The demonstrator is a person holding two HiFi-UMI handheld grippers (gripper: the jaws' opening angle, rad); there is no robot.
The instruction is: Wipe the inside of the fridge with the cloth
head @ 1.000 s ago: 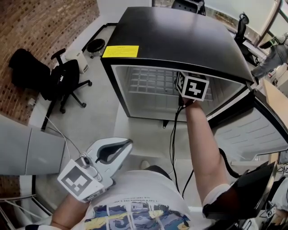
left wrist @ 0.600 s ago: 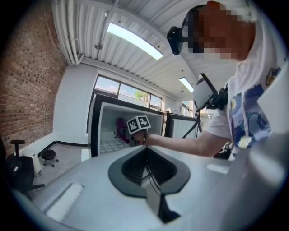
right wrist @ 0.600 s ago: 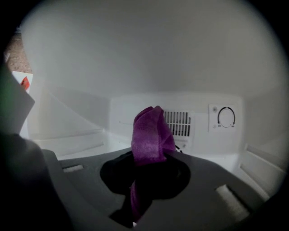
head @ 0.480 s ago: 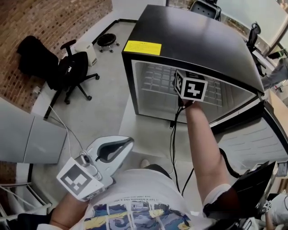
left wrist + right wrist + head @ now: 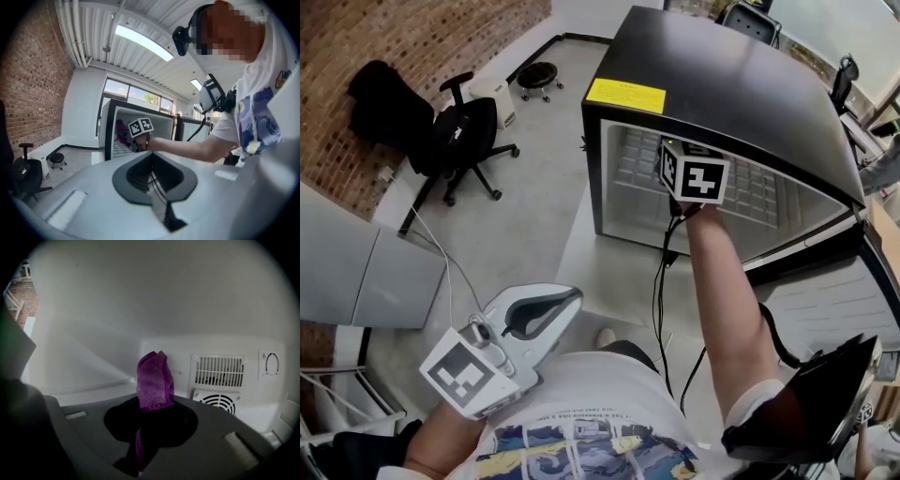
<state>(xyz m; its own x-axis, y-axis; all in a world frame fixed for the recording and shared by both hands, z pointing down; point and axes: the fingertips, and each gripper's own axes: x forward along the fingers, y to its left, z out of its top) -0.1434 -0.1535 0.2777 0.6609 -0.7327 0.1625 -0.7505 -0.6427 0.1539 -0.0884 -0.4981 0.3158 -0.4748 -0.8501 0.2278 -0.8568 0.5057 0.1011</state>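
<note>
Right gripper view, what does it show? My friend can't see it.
The right gripper is shut on a purple cloth, which sticks up in front of the white back wall inside the fridge. To the right on that wall are a slotted vent, a round grille and a dial.

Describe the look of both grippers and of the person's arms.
The left gripper is a pale grey shell with a dark recess behind its jaws; the right gripper is shaped alike. Each carries a cube of black-and-white square markers. A black cable hangs from the right one. The person wears a short-sleeved white T-shirt with a blue and yellow print.
</note>
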